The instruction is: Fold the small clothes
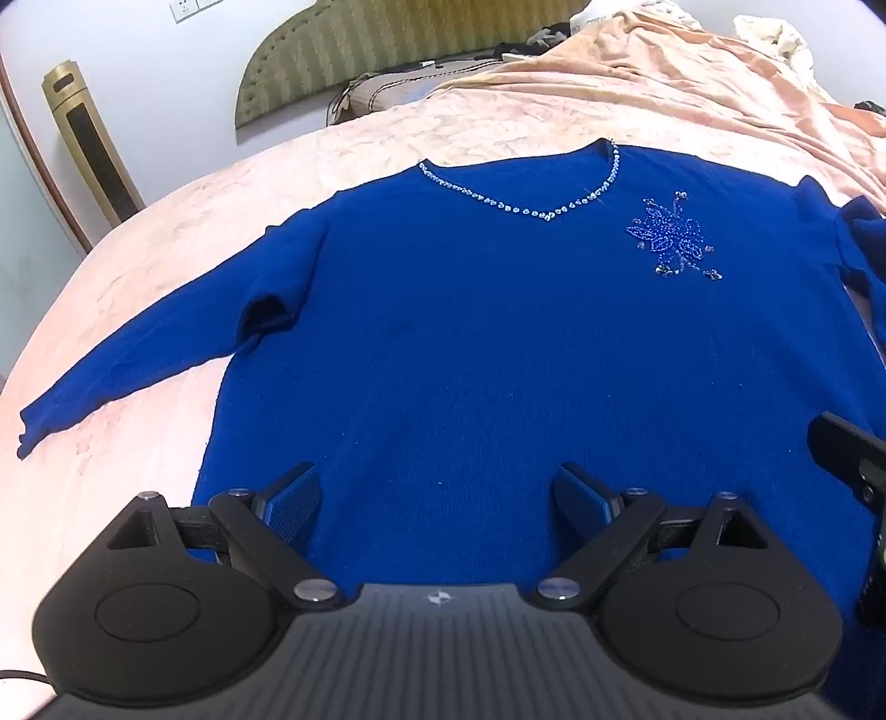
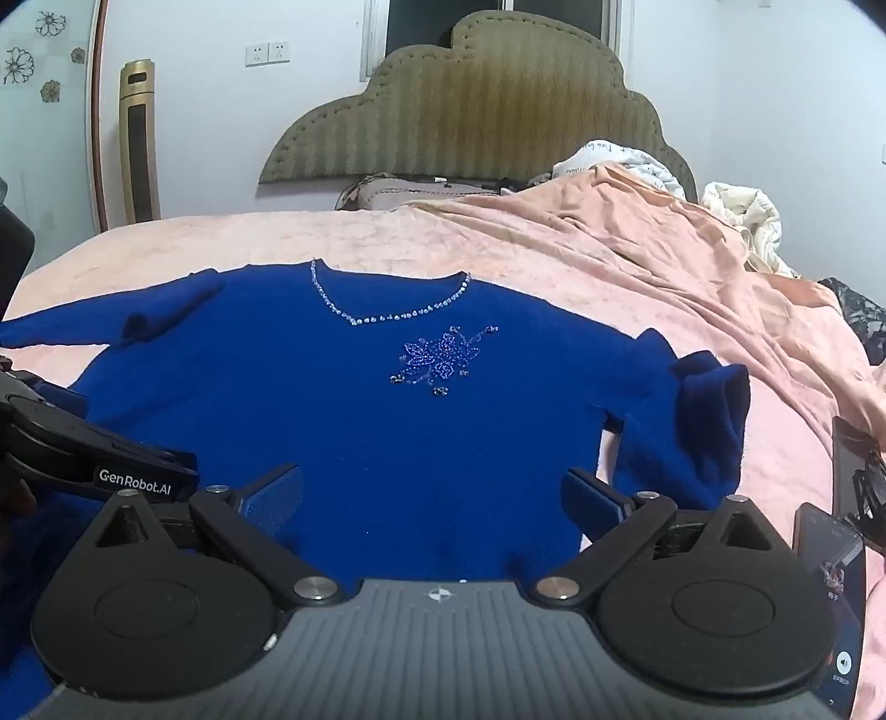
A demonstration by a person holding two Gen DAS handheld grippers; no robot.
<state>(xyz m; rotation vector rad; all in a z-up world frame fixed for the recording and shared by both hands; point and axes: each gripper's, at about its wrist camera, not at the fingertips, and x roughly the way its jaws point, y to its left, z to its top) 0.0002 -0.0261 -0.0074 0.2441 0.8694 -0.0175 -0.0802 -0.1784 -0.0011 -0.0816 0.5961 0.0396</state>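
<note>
From the left wrist camera, the left gripper (image 1: 437, 498) is hovering over the lower part of a blue sweater (image 1: 470, 343), its jaws standing wide apart with nothing clamped between them; the blue pads are flanking bare knit. The sweater is lying front side up on a pink bedspread (image 1: 166, 249), its neckline pointing toward the padded headboard (image 1: 354, 50). A line of small clear beads (image 1: 520, 205) is tracing the V of the neckline, and a beaded flower motif (image 1: 670, 238) is sitting on the chest toward the picture's right. One sleeve (image 1: 127, 354) is stretching out flat toward the left edge, with a small fold where it meets the body. The other sleeve is bunching at the right edge. A dark part of the right gripper (image 1: 847, 459) is poking in at the right. A rumpled peach blanket (image 1: 692, 83) is covering the far side of the bed.

From the right wrist camera, the right gripper (image 2: 434, 498) is likewise hanging above the sweater's (image 2: 387, 432) lower part, its jaws spread wide and holding nothing. The near sleeve (image 2: 714, 410) is doubling back on itself in a thick fold just right of the body. The left gripper (image 2: 94, 459), bearing a white brand name, is reaching in from the left. Two phones (image 2: 830, 554) are lying on the bedspread (image 2: 803, 410) at the right edge. A tall gold standing unit (image 2: 138, 138) is standing against the wall, left of the headboard (image 2: 487, 111).
</note>
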